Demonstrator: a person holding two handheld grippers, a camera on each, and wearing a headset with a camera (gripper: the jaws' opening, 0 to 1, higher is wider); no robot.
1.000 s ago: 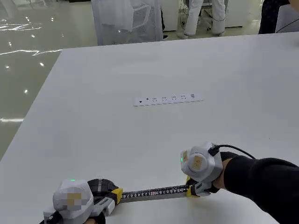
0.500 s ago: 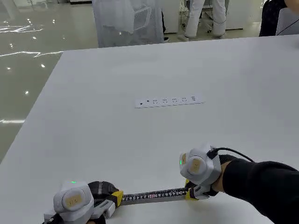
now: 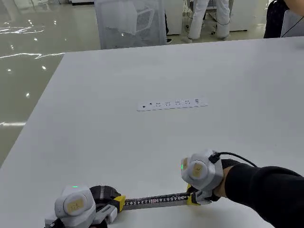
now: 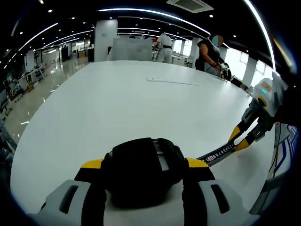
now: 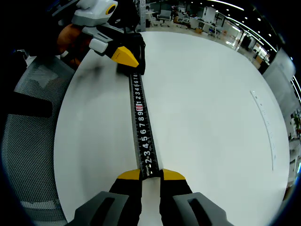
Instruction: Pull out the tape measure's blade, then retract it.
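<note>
My left gripper [image 4: 145,164] clamps the black round tape-measure case [image 3: 102,194]; my right gripper [image 5: 150,175] pinches the tip of its numbered black blade [image 5: 140,127], stretched across the white table [image 3: 142,142].

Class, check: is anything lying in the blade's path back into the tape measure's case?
Nothing visible. The blade runs straight over bare table from the right gripper to the case in the left gripper; the power strip lies well off that line.

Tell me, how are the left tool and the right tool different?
The left tool clamps the tape measure's black case; the right tool pinches the blade at its end. The left tool's jaws stand wide apart, the right tool's nearly together. Both have yellow tips.
</note>
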